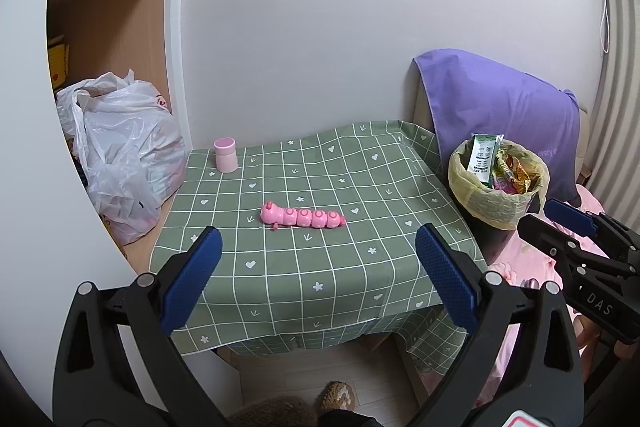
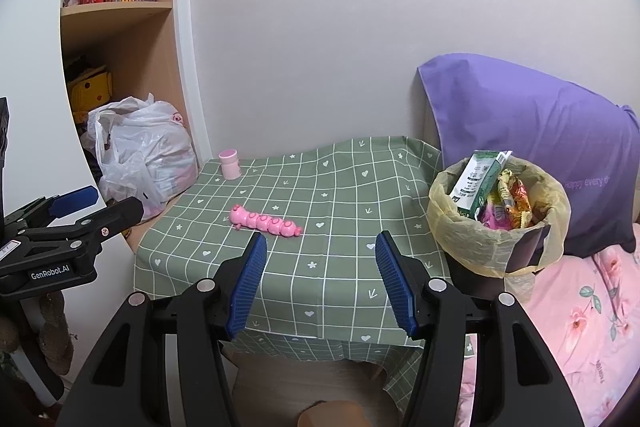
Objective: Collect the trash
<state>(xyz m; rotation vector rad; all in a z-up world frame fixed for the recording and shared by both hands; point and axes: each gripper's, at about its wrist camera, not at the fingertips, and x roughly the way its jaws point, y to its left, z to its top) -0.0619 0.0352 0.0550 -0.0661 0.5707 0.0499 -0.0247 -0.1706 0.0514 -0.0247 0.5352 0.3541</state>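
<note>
A small bin lined with a yellow bag (image 1: 497,203) (image 2: 472,231) stands right of the table on the bed. It holds a green-white carton (image 1: 482,159) (image 2: 476,183) and colourful snack wrappers (image 2: 510,203). My left gripper (image 1: 318,247) is open and empty above the table's front edge. My right gripper (image 2: 320,255) is open and empty over the front of the table, left of the bin. Each gripper shows at the edge of the other's view: the right one in the left wrist view (image 1: 560,223), the left one in the right wrist view (image 2: 88,207).
The table has a green checked cloth (image 1: 320,275) (image 2: 340,203). On it lie a pink caterpillar toy (image 1: 302,215) (image 2: 264,221) and a pink cup (image 1: 226,155) (image 2: 229,165). A white plastic bag (image 1: 120,151) sits left on the shelf unit. A purple pillow (image 2: 540,139) leans behind the bin.
</note>
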